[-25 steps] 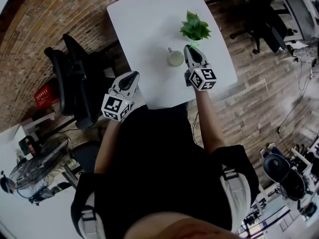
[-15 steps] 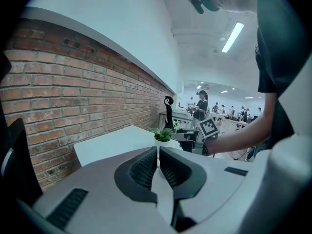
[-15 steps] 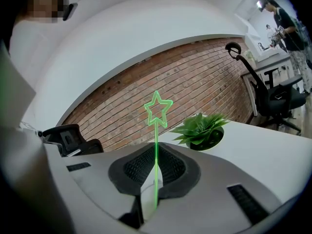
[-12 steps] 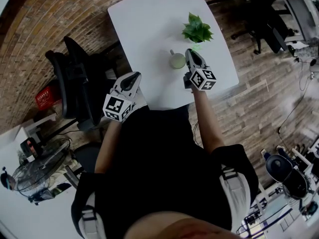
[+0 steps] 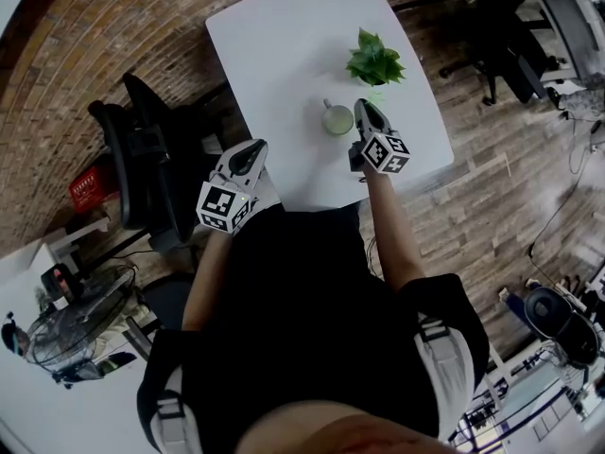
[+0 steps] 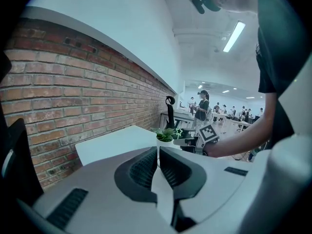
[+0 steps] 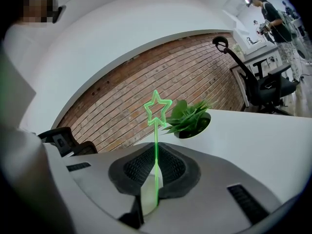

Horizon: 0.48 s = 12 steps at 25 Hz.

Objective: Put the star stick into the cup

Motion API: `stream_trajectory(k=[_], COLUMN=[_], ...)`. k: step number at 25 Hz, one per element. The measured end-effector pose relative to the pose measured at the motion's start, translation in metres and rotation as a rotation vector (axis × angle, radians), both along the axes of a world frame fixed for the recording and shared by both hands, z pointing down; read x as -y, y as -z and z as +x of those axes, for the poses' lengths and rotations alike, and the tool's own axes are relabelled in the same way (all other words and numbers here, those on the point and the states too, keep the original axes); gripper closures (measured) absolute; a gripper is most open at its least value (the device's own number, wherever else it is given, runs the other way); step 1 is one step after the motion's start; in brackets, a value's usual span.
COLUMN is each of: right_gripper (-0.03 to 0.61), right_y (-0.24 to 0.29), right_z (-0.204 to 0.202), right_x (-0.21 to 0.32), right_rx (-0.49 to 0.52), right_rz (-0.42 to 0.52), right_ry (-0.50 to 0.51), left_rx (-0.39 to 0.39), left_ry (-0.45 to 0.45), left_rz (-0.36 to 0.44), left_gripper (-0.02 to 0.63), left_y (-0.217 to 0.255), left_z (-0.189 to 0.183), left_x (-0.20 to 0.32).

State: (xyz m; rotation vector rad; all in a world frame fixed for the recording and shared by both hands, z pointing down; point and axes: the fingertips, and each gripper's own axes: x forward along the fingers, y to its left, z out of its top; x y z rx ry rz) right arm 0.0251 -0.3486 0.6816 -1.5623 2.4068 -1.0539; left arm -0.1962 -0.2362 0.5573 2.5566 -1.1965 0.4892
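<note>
The left gripper [image 5: 251, 151] hangs closed and empty, nearer than the cup [image 5: 337, 118]. The right gripper [image 5: 365, 110], just right of the cup, pinches the star stick [image 7: 156, 130] upright. This looks like the carrying step. Next, centre over the cup, lower, release.
</note>
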Motion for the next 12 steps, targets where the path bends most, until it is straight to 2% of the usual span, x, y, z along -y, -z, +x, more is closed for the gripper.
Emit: stream_trajectory(k=[12], right_gripper=[0.556], right_y=[-0.0070], right_z=[0.0036], right_x=[0.0045], right_rx=[-0.035], right_rz=[-0.038], right_ry=[-0.018], left_rx=[-0.001], left_ry=[-0.011], left_rz=[0.011], left_gripper=[0.583], left_y=[0.0037], left_z=[0.0041], left_x=[0.0003])
